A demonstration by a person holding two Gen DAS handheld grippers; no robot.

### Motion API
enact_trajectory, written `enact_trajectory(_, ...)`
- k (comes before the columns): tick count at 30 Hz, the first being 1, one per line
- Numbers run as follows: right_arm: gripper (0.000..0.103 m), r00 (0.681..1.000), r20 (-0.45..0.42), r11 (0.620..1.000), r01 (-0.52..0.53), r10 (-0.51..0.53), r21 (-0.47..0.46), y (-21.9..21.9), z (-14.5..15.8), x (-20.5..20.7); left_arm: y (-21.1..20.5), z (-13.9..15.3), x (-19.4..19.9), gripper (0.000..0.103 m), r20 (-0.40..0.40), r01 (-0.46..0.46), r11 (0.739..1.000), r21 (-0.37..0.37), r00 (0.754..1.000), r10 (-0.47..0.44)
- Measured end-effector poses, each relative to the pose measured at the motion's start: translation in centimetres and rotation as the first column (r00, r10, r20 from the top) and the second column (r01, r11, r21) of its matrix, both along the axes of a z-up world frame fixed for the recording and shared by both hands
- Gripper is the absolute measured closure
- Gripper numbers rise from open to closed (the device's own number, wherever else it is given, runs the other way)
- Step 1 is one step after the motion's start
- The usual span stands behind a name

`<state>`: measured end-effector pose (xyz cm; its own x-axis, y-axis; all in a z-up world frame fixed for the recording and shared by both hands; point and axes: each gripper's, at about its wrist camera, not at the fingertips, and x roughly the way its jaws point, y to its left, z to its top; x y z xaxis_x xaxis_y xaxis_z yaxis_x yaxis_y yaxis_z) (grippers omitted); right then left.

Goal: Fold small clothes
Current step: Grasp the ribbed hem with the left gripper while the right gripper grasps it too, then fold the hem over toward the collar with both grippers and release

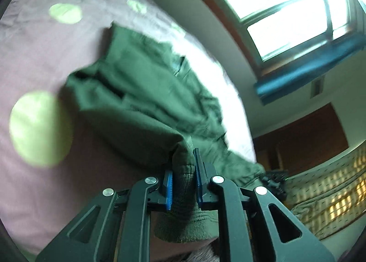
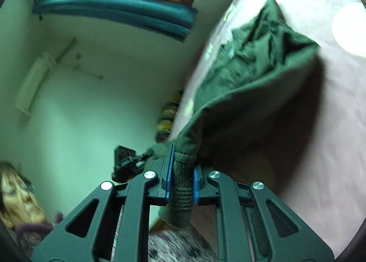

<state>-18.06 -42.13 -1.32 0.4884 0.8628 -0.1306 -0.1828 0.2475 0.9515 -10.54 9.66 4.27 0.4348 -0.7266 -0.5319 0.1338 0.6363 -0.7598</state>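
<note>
A dark green jacket point(image 1: 146, 92) lies partly on a pink bedsheet point(image 1: 45, 60) with pale green dots. My left gripper point(image 1: 183, 170) is shut on a ribbed hem corner of the jacket and holds it lifted off the bed. My right gripper point(image 2: 183, 166) is shut on another ribbed hem corner of the same jacket point(image 2: 256, 72), also lifted. The cloth sags between the held corners and the bed. The far end of the jacket still rests on the sheet. The other gripper point(image 2: 128, 163) shows dimly in the right wrist view.
The bed edge point(image 1: 240, 92) drops toward a wall with a window point(image 1: 286, 6) and a teal cushion point(image 1: 308, 74) on the sill. A patterned blanket point(image 1: 331, 193) lies at the right. A person's face point(image 2: 18, 198) shows at lower left.
</note>
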Motion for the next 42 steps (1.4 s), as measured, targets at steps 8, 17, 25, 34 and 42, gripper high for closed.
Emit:
enact_trajectory(8,0.09,0.981,-0.162,0.987,0.126,-0.109,0.099,-1.7,-4.0,11.1,-0.7,-0.9,10.9,0.087,-0.009,-0.046,0.998,-0.041,0.999,0.046)
enact_trajectory(17,0.09,0.92,-0.357,0.977,0.2,-0.164,0.068,-1.5,-11.4,18.8,-2.4,-10.2,20.5,0.087,-0.181,-0.018,0.999,0.04,0.983,0.025)
enact_trajectory(25,0.06,0.963,-0.247,0.991,0.124,-0.111,0.04,-2.9,-8.9,17.4,-1.0,-7.0,19.4,0.061,-0.07,0.057,0.997,0.052,0.996,-0.053)
enact_trajectory(34,0.037,0.997,0.07,0.894,0.065,-0.038,-0.444,-2.2,-1.7,16.5,2.9,-0.9,17.1,0.044,0.271,0.079,0.966,0.248,0.951,-0.147)
enact_trajectory(42,0.032,0.945,0.198,0.624,-0.008,0.259,-0.782,3.4,0.3,16.7,-7.1,-2.9,11.5,0.044,0.345,0.131,0.556,0.821,0.662,-0.665)
